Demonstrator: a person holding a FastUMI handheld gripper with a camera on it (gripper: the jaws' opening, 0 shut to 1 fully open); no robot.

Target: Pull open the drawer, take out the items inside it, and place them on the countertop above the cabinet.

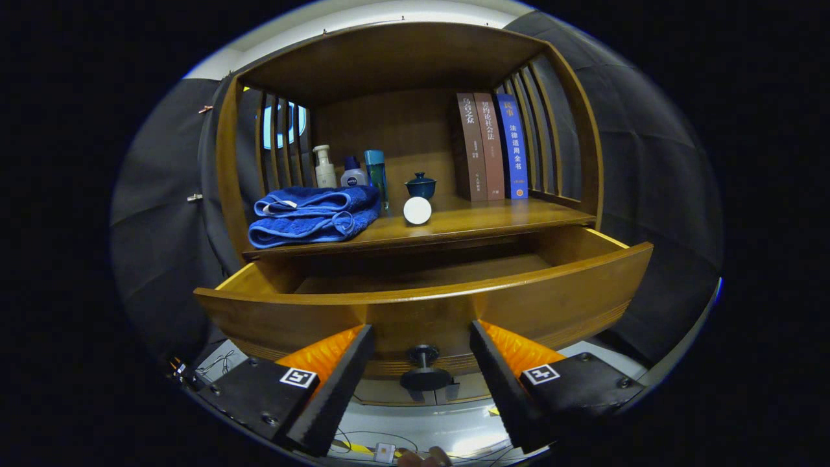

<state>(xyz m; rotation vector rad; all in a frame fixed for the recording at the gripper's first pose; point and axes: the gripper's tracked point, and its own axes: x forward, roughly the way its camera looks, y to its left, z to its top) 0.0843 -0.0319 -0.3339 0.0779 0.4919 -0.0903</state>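
The drawer [428, 305] stands pulled well out from under the cabinet's surface [467, 227], its curved wooden front just ahead of the tool [421, 373], whose fingers are spread wide with nothing between them but the dark knob [423, 370], which neither finger touches. The drawer looks like solid wood, stiff and fairly heavy, and the knob is the one natural place to hold it, small and round, so it could slip in a loose grip. From this low angle only the far strip of the drawer's floor shows, and it looks bare; whether anything lies closer behind the front panel cannot be told. On the surface above sit a folded blue towel [314, 216], soft and floppy, best pinched at a thick fold; behind it a white pump bottle [324, 168], a small white-and-blue bottle [353, 175] and a tall teal bottle [375, 174]; then a white ball [417, 211], a lidded dark cup [421, 186], likely breakable, and three upright books [491, 146].
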